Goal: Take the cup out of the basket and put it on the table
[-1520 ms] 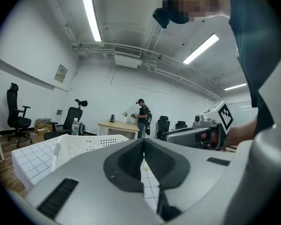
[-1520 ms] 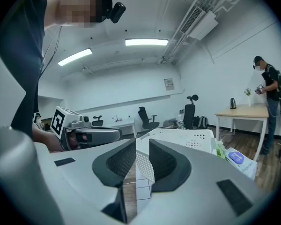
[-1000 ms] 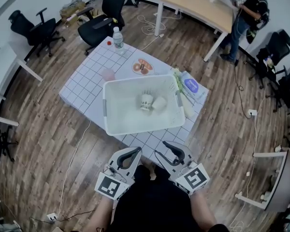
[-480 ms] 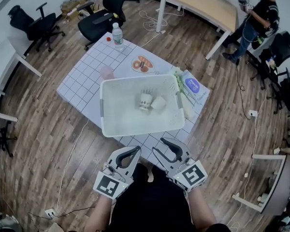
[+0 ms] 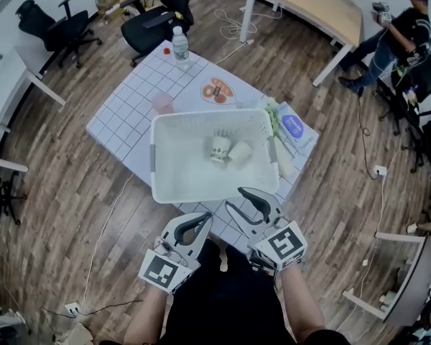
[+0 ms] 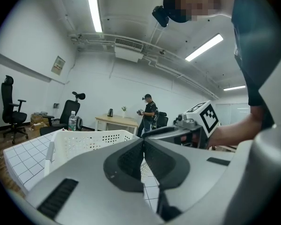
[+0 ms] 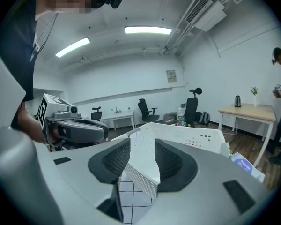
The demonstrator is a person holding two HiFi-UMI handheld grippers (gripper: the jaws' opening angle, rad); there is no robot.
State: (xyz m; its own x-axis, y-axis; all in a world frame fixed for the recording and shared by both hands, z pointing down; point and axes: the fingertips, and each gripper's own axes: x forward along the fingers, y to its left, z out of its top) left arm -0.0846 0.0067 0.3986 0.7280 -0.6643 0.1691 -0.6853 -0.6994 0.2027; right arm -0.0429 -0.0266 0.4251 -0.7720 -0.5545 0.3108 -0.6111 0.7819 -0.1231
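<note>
While the right gripper (image 5: 235,198) hangs at the basket's near rim, jaws part-open with only the basket corner showing between them, the left gripper (image 5: 205,218) sits lower left of it, shut and empty.
Basket (image 5: 155,165): centre frame, on checked bench (image 5: 122,121).
Cup (image 5: 220,148): patterned, upright, mid-basket, straight up-frame from the right gripper, the nearer one.
Second cup (image 5: 240,152): plain, tipped, just right of the first.
Change: both grippers closer to the basket than a second ago, the right more so. Cups unmoved.
</note>
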